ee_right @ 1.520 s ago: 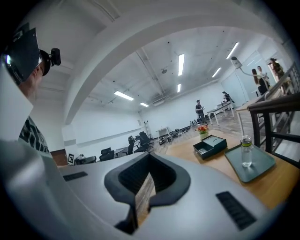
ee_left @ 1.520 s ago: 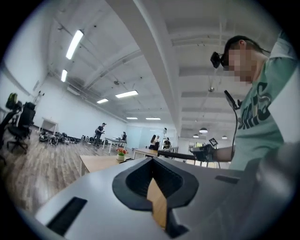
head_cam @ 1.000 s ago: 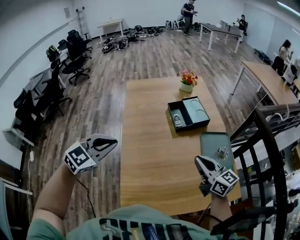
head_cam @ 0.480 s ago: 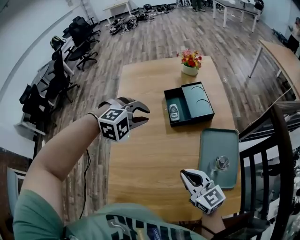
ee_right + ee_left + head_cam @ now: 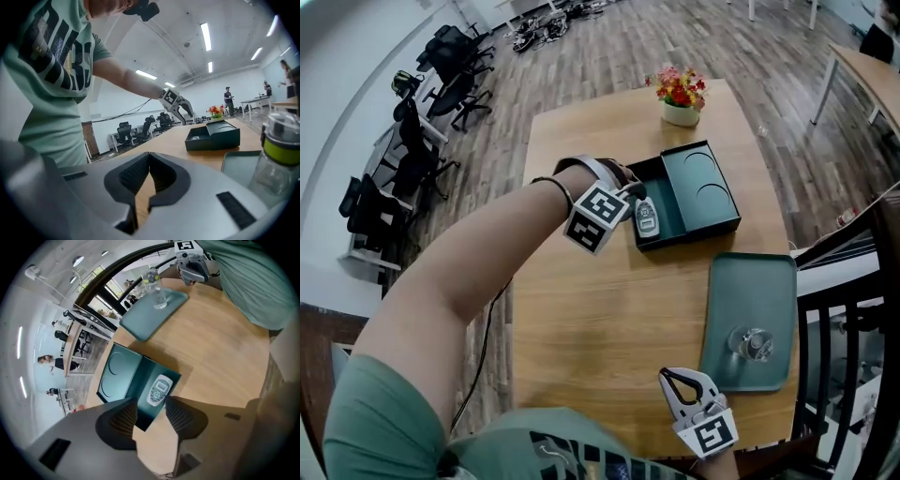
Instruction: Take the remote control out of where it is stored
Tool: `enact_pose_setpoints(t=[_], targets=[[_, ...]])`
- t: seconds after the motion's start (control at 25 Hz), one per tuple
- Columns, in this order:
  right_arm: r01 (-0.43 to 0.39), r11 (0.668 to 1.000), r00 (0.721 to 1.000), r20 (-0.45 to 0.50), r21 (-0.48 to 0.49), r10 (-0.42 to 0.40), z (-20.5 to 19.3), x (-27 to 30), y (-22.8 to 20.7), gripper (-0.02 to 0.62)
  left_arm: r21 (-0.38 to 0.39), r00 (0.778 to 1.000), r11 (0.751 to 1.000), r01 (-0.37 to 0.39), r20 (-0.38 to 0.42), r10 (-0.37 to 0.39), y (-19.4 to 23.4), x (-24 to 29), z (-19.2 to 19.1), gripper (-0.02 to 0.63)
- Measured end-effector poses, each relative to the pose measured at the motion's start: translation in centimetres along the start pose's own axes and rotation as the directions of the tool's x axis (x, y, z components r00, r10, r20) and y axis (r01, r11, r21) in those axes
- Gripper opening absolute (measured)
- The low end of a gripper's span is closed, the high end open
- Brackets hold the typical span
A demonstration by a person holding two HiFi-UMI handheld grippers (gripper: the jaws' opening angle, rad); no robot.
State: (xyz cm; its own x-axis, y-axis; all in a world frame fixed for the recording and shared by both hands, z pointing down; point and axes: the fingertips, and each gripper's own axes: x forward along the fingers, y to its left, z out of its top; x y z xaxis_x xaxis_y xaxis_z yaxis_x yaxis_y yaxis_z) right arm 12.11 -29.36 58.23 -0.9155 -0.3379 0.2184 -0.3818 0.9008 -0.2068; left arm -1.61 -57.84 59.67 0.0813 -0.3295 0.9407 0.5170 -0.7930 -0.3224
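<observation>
Opening left gripper jaws just above the box, nothing between yet, to straddle the remote control inside; holding right gripper pressed together, well apart from it.

I've swung my left gripper from beyond the counter's left edge in over the open box toward the far edge, its fingers now opening with nothing between them and the remote control just ahead, while my right gripper drew back to the near edge.

Bright ceiling strips — soft shadows, fisheye-warped edges.
</observation>
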Motion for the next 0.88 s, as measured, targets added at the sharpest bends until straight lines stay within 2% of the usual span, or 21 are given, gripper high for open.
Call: enact_pose_setpoints(t=[0.24,0.36,0.48,0.6,0.72,0.88], targets=[[0.024,0.998,1.000,-0.015,0.063,-0.023,-1.7,0.0,-0.8,0.006,0.160,0.995,0.984,0.078,-0.070,-0.067,0.5,6.3,-0.8,0.216],[0.016,0.997,1.000,-0.014,0.070,-0.015,-2.0,0.4,-0.6,0.006,0.218,0.990,0.968,0.128,-0.092,-0.111,0.4,8.6,-1.3,0.227],[0.042,0.994,0.999,0.022,0.104,-0.044,-1.8,0.3,-1.2,0.006,0.278,0.978,0.939,0.202,-0.115,-0.176,-0.3,10.5,-1.2,0.249],[0.110,0.986,0.994,-0.013,0.125,-0.109,-2.8,0.3,-3.0,0.006,0.314,0.968,0.917,0.244,-0.127,-0.215,-0.6,11.9,-0.7,0.272],[0.154,0.982,0.987,-0.054,0.105,-0.149,-3.4,2.1,-4.9,0.006,0.348,0.962,0.899,0.267,-0.146,-0.230,-0.7,12.9,-0.4,0.279],[0.198,0.977,0.980,-0.015,0.076,-0.198,-1.3,6.7,-8.5,0.006,0.374,0.953,0.879,0.296,-0.172,-0.248,-1.4,13.7,0.0,0.281]])
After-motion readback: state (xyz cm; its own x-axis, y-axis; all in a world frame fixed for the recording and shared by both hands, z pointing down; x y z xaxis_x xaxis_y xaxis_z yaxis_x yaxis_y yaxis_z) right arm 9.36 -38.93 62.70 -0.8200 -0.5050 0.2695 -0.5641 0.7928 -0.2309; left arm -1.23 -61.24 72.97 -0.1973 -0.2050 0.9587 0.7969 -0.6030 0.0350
